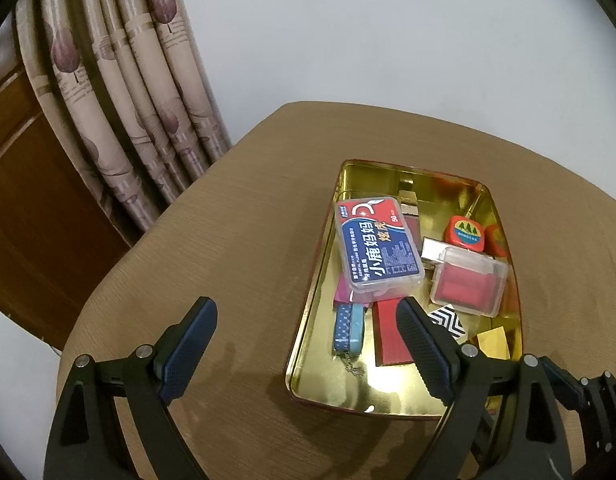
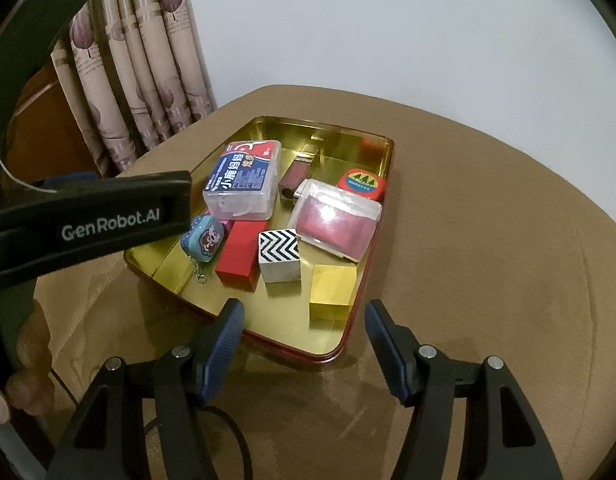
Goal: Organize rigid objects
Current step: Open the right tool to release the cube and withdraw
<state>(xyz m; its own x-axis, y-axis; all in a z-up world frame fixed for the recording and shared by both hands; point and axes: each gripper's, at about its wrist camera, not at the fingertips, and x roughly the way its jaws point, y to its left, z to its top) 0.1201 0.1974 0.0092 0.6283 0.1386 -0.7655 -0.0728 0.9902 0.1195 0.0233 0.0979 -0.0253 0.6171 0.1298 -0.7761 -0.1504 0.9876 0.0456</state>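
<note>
Shallow gold-lined metal tin with red outer wall (image 2: 370, 280), lying open and flat on a round desk covered in tan ribbed cloth (image 2: 488, 240), nearer the far side of the top. Inside, crowded toward the far half: clear plastic floss-pick box with blue and red label (image 2: 243, 178), propped over other pieces; clear plastic case with red contents (image 2: 336, 224) just beside it; small orange-red square tape measure with green round sticker (image 2: 362, 184) against the right wall; red rectangular block (image 2: 239, 256); white cube with black zigzag stripes (image 2: 279, 254) touching that block's right side; gold-coloured cube (image 2: 332, 286) near the right wall; small blue tin with cartoon print and bead chain (image 2: 203, 240) by the left wall. Near end of the tin floor bare and shiny.

Left tool (image 1: 308, 344) above the tin's near left corner, blue-padded fingers (image 1: 187, 348) spread wide apart, nothing between them; one finger over cloth, the other over the tin. Right tool (image 2: 303, 348) above the tin's near edge, likewise wide apart and gripping nothing.

Behind the desk, plain white wall (image 2: 388, 20). To the left, pleated beige curtain with purple tree print (image 1: 119, 92), and beyond it brown wooden panelling (image 1: 23, 208).
</note>
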